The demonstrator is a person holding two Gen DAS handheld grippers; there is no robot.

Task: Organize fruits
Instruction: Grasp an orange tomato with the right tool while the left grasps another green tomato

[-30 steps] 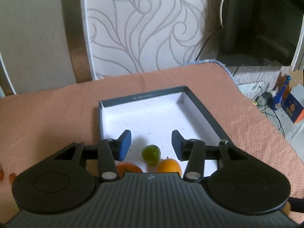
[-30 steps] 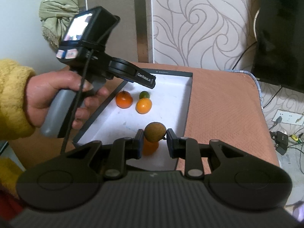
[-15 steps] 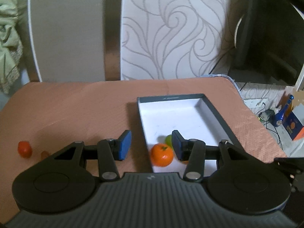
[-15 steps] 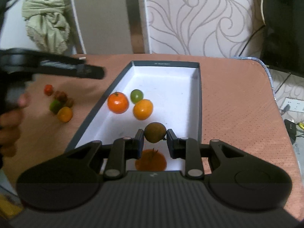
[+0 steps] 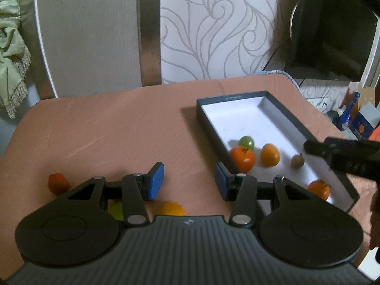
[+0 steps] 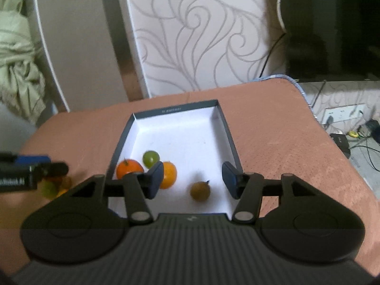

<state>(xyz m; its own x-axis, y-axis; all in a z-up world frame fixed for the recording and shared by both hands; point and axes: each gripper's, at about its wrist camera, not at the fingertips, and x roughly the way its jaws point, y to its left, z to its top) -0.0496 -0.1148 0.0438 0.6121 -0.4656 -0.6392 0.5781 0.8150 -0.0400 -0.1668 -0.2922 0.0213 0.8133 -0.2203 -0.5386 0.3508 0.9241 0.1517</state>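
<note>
1. The bench (image 5: 114, 128) wears a salmon-pink cloth with a fine dotted weave.
2. The box (image 6: 224, 123) is dark grey outside, white inside.
3. In the box: a green fruit (image 6: 150, 158), a deep orange fruit (image 6: 129, 169), a yellow-orange fruit (image 6: 169, 174), and at 6 o'clock a brown fruit (image 6: 200, 191).
4. Each tool (image 5: 188, 180) (image 6: 192, 181) is black with blue pads.
5. The wall panel (image 5: 213, 28) is white with grey swirls.

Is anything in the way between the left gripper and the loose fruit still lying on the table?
Nothing visible. The left gripper is open above bare cloth, and the loose fruits, a red one, a green one and an orange one, lie just beneath it, partly hidden by its body.
</note>
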